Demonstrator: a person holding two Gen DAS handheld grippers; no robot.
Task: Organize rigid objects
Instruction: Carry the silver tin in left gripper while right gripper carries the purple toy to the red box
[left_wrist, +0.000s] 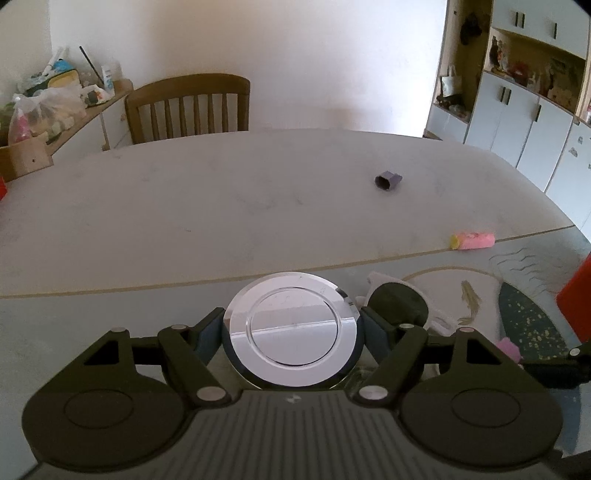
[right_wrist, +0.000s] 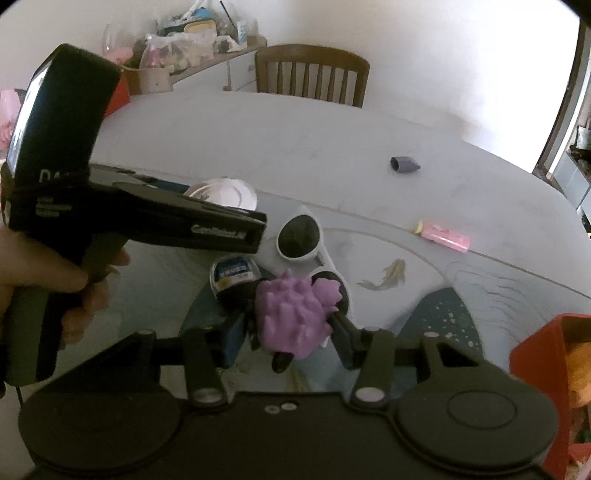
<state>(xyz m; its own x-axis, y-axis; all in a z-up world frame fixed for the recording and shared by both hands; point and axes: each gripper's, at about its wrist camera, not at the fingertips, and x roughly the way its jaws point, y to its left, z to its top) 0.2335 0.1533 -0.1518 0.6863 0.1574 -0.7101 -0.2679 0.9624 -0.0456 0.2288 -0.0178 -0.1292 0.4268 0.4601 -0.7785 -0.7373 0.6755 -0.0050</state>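
Our left gripper (left_wrist: 291, 328) is clamped on a shiny round tin (left_wrist: 291, 332), 1 finger pressing each side, held above the near edge of the table (left_wrist: 221, 206). Our right gripper (right_wrist: 291, 332) is closed on a purple spiky toy (right_wrist: 291, 317), raised over white sunglasses (right_wrist: 299, 240) and a round labelled tin (right_wrist: 234, 277) on the patterned mat (right_wrist: 388, 258). A dark cap (left_wrist: 388, 181) lies farther out on the table; a pink tube (left_wrist: 472, 240) rests at the mat's border. A red box (right_wrist: 539, 373) stands at right.
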